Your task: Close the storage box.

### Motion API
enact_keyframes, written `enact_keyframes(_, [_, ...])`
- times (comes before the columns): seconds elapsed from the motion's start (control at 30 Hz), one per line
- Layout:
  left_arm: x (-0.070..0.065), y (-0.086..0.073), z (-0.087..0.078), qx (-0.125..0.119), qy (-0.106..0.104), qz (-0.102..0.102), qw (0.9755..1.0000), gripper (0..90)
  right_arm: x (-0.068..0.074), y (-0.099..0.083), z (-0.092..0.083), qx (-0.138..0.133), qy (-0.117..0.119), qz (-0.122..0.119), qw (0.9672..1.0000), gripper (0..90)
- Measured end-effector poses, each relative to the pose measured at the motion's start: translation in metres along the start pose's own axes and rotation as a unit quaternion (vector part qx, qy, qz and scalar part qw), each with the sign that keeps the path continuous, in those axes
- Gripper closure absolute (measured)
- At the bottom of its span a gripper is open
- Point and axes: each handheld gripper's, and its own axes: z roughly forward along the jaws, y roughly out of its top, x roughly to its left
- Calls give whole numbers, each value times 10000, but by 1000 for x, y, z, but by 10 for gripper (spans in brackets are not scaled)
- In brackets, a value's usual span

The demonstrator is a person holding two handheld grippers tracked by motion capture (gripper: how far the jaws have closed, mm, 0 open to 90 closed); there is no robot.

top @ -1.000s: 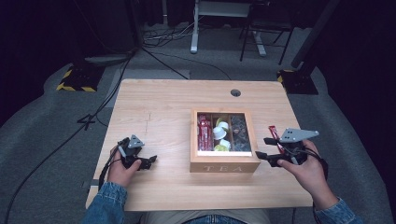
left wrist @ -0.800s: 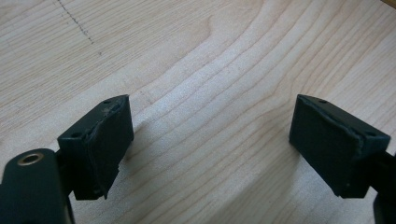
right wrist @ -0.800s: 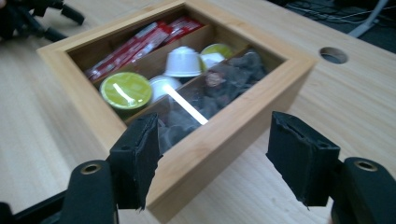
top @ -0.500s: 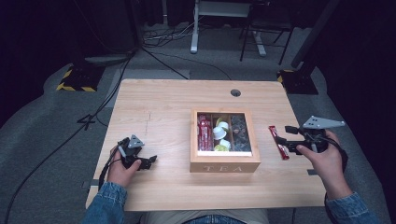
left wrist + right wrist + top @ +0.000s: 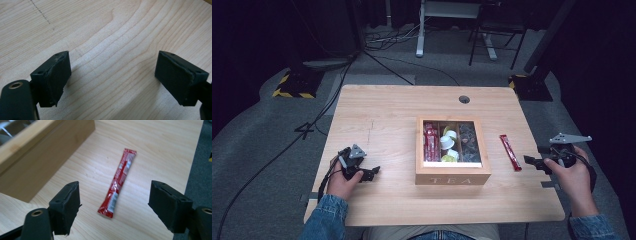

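The red sachet [image 5: 510, 152] lay flat on the wooden table [image 5: 382, 115], just right of the wooden tea box [image 5: 452, 178] and apart from it, its long axis running roughly front to back. In the right gripper view the sachet [image 5: 117, 183] showed red foil with white print, resting on bare wood ahead of the 2 black jaws and touching neither.

The right gripper [image 5: 532, 161] was held near the table's right edge, jaws pointing left toward the sachet's near end and stopping short of it. Its jaws had just been opening and stood wide apart with nothing between the pads; in its own view the right gripper [image 5: 113, 207] framed the sachet's near end from behind.

The left gripper [image 5: 371, 173] rested at the table's front left, well apart from the box. Its jaws were spread wide as well, and in the left gripper view the left gripper [image 5: 112, 82] had bare wood grain between its 2 pads, holding nothing.

The box's glass lid was shut over 3 compartments: red sachets in the left one, white and yellow pods in the middle one, dark items in the right one.
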Motion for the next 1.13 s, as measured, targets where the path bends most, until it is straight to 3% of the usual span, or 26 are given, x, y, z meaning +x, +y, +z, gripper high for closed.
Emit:
enact_keyframes(0.3, [0,1,1,-12,17,-10,10000,139,-6,-47,20,-51,24,631,9980,246])
enact_keyframes(0.33, [0,1,1,-12,17,-10,10000,138,-5,-52,23,54,20,643,9979,248])
enact_keyframes(0.5, [0,1,1,-13,16,-12,10000,138,-1,-71,35,342,69,626,9974,248])
enact_keyframes(0.73, [0,1,1,-15,33,-7,10000,138,6,-82,41,3,-65,384,9992,139])
enact_keyframes(0.83, [0,1,1,-14,27,-5,10000,138,7,-86,46,-194,-269,99,9994,113])
enact_keyframes(1.13, [-2,1,1,6,107,-63,9999,131,7,-86,47,-189,-275,91,9994,109])
